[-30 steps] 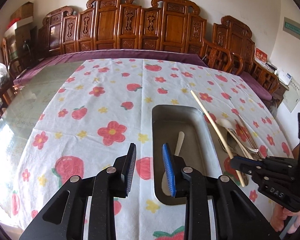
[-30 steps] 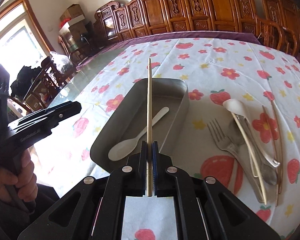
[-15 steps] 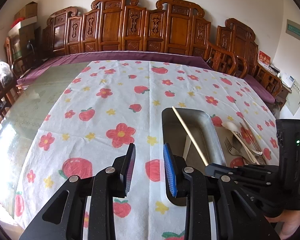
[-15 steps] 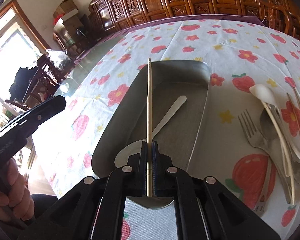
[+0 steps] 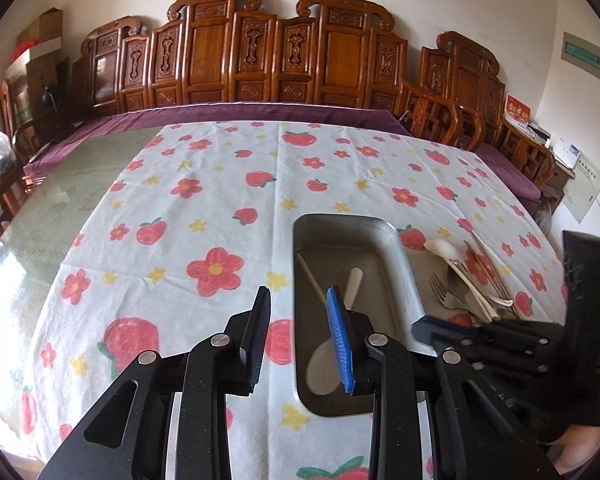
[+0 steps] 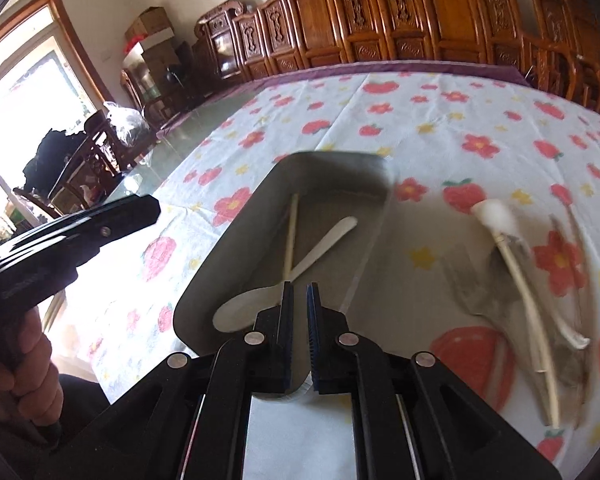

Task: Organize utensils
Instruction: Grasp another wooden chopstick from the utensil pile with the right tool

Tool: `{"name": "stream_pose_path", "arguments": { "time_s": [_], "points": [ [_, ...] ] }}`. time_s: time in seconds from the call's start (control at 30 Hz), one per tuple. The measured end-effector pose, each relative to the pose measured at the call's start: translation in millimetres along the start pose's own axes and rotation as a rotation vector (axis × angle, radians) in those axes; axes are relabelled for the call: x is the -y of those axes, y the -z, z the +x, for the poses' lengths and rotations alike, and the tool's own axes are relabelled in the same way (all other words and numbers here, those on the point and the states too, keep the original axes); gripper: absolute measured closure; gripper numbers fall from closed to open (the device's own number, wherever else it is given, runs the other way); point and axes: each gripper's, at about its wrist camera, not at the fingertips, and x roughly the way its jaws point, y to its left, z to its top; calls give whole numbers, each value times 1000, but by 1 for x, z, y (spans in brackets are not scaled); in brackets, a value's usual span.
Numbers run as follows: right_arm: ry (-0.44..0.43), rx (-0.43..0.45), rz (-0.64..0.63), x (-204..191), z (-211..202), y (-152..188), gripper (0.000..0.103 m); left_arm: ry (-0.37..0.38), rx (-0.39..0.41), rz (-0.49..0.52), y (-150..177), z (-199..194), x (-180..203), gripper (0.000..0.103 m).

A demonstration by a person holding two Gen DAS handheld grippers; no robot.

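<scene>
Step in hand: chopstick released, lying beside white spoon in metal tray at frame centre; right tool slightly parted, empty; left tool open, empty; next, likely fetch from utensil pile, right.

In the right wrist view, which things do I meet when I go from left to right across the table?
Left tongs → metal tray → chopstick → white spoon, both lying in the tray → fork → pale ladle-type spoon in the loose utensil pile.
</scene>
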Motion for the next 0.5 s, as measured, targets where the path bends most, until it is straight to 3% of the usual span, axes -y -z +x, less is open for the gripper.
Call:
{"name": "stream_pose_path", "arguments": {
  "time_s": [0.03, 0.1, 0.13, 0.4, 0.5],
  "points": [
    [14, 14, -8, 5, -9, 1, 93, 4, 4, 7, 0, 0, 4, 74],
    [49, 36, -25, 18, -25, 2, 94, 12, 16, 25, 1, -1, 14, 53],
    [71, 46, -36, 25, -33, 4, 94, 20, 22, 32, 2, -1, 19, 52],
    [258, 63, -99, 86, -69, 28, 94, 81, 22, 80, 9, 2, 59, 47],
    [280, 55, -82, 106, -68, 38, 94, 87, 17, 104, 13, 4, 72, 47]
  ]
}}
